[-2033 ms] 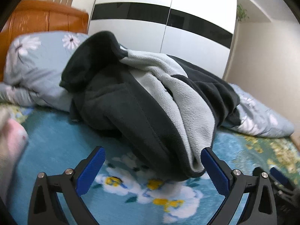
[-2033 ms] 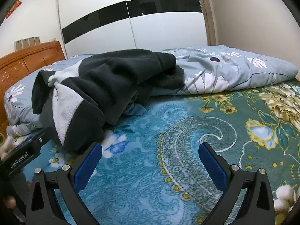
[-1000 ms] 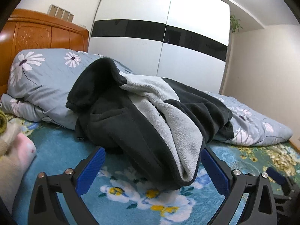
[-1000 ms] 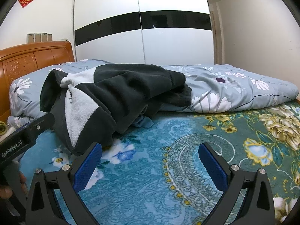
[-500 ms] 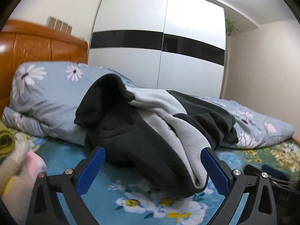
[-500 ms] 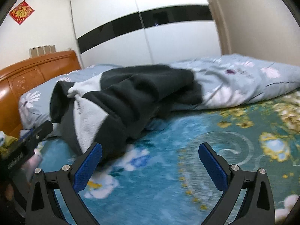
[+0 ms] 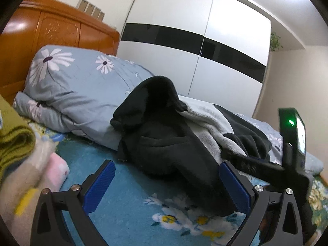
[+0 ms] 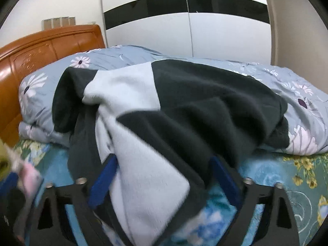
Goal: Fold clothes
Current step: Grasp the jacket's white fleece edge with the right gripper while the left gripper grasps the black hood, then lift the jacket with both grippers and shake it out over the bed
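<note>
A black and grey fleece jacket (image 7: 168,143) lies crumpled on the bed, draped against a floral duvet; it fills the middle of the right wrist view (image 8: 184,112). My left gripper (image 7: 167,186) is open, its blue pads either side of the jacket's near edge, a little short of it. My right gripper (image 8: 164,176) is open, and a hanging grey and black fold of the jacket lies between its fingers. The right gripper's body shows at the right of the left wrist view (image 7: 291,160), right against the jacket.
A blue-grey floral duvet (image 7: 78,94) is heaped behind the jacket against the wooden headboard (image 7: 47,37). Folded clothes, green and pink (image 7: 22,155), are stacked at the left. The teal floral bedspread (image 7: 131,205) lies under the grippers. A white wardrobe (image 8: 184,20) stands behind.
My right gripper has moved forward and left onto the jacket, so a fold now sits between its fingers. My left gripper has shifted left and closer to the jacket's edge.
</note>
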{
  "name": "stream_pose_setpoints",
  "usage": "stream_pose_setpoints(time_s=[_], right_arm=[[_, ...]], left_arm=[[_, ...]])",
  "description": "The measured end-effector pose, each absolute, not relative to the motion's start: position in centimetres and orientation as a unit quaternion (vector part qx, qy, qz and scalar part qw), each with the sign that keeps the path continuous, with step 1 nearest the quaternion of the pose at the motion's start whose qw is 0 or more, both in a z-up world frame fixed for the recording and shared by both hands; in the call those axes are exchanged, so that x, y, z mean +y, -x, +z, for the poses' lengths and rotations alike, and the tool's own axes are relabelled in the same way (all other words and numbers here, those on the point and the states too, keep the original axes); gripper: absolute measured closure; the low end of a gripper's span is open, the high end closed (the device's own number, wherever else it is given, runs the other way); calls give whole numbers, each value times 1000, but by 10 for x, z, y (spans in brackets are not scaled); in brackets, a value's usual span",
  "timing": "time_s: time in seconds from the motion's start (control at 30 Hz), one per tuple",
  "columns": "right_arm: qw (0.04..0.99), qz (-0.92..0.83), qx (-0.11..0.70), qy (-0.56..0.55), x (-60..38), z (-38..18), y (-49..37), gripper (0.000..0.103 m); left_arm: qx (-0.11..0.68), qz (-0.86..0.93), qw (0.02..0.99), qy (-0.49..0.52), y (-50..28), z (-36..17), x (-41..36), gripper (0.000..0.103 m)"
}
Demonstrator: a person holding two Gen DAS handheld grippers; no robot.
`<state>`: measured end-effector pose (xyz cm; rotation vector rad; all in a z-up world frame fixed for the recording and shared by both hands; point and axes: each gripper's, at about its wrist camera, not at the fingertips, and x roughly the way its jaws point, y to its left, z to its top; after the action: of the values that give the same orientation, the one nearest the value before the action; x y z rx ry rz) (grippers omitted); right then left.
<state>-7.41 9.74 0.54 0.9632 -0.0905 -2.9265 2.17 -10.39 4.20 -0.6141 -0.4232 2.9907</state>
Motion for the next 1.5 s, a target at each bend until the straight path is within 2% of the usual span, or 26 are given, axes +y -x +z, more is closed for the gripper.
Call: stream_pose_setpoints(time_s=[0.03, 0.1, 0.13, 0.17, 0.27, 0.5, 0.73, 0.87, 1.0, 1.17, 1.27, 1.5], right_arm=[[21, -948, -26, -317, 95, 6, 79, 21], [-4, -944, -6, -329, 88, 7, 84, 36], [-14, -944, -2, -331, 89, 9, 83, 58], [-21, -946, -10, -324, 96, 14, 76, 71], [-39, -951, -34, -306, 118, 28, 53, 82], [-81, -958, -86, -262, 169, 61, -2, 87], [-129, -958, -99, -236, 211, 80, -97, 90], [-166, -951, -94, -245, 238, 77, -149, 91], [-199, -936, -128, -262, 263, 62, -222, 91], [-247, -914, -173, -273, 305, 52, -303, 91], [-286, -902, -187, -265, 336, 53, -336, 91], [-317, -878, -233, -273, 397, 34, -352, 91]], left_arm=[[-138, 969, 32, 201, -21, 42, -103, 0], [-139, 968, 36, 206, -21, 41, -102, 0], [-140, 967, 38, 208, -20, 40, -101, 0], [-140, 968, 40, 207, -21, 41, -102, 0], [-140, 968, 43, 204, -22, 44, -102, 0], [-149, 971, 52, 179, -32, 59, -109, 0], [-141, 972, 104, 155, -47, 83, -94, 0], [-127, 969, 152, 149, -55, 96, -70, 0], [-95, 966, 195, 142, -69, 110, -36, 0], [-87, 944, 265, 179, -83, 107, 7, 0], [-91, 919, 299, 240, -79, 90, 28, 0], [-122, 865, 337, 352, -36, 48, 63, 0]])
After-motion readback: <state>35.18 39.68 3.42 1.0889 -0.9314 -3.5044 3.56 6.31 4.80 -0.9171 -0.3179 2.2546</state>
